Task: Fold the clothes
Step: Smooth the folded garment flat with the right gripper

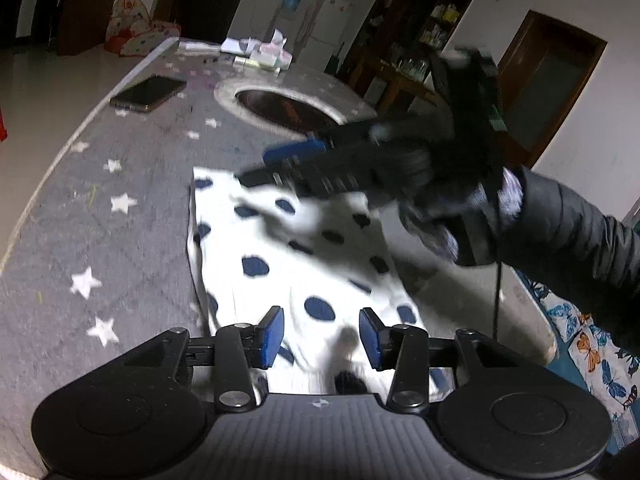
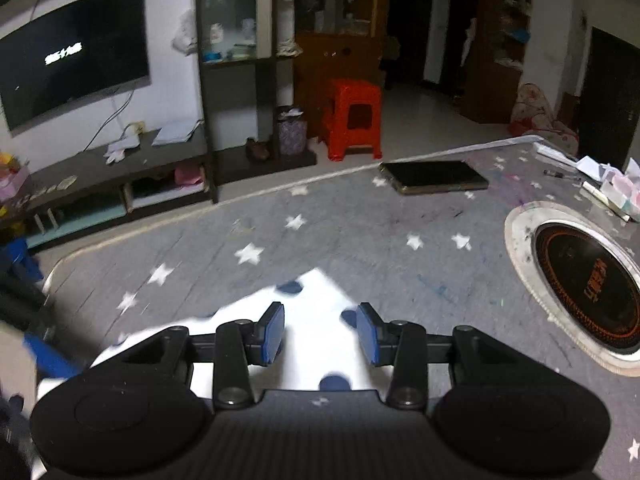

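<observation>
Table [image 1: 120, 240] comes first, for it is the biggest thing we see, with a grey cover full of white stars. On it lies the cloth [image 1: 288, 264], white with dark blue dots, folded into a long shape near our side of the table. Past the cloth we see a round black plate [image 2: 580, 280] set into the table, and a dark phone [image 1: 148, 92] lying flat near the far edge. Our right gripper [image 1: 280, 164] is blurred and hangs just over the far end of the cloth. Its fingers [image 2: 276, 332] are spread with nothing between them. Our left gripper [image 1: 322, 336] hangs over the near end of the cloth. Its fingers [image 1: 274, 336] are spread too, and they pinch nothing.
</observation>
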`<state>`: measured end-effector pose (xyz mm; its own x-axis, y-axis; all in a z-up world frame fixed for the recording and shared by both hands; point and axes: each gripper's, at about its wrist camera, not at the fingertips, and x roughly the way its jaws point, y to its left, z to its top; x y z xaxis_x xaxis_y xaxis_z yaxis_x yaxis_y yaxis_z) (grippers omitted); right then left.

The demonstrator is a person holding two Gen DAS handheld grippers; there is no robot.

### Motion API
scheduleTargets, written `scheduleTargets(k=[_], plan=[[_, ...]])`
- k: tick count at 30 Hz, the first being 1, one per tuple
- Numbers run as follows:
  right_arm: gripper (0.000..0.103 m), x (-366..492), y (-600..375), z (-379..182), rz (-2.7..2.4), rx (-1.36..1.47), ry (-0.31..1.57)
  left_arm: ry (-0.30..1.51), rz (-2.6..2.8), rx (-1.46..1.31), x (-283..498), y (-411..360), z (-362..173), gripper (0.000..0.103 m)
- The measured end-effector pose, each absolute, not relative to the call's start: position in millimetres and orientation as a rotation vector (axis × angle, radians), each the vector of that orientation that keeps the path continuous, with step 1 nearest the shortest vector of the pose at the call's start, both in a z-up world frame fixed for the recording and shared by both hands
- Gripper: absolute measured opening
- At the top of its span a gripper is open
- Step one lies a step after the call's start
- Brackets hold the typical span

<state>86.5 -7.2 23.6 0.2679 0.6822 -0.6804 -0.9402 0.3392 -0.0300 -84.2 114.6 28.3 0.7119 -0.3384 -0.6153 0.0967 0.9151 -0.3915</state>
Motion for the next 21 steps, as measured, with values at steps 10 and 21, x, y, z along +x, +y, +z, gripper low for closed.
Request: scheduleTargets(k=[10,21], plan=[[0.041,95,-17,-8,1.114,-0.476,0.709,0.777,-0.225,-0.352,-81,116,18,0.045],[0.043,78,-58,15,1.08,-0.459,0.665,0.763,-0.23,-0.337,-93,112,24,0.046]])
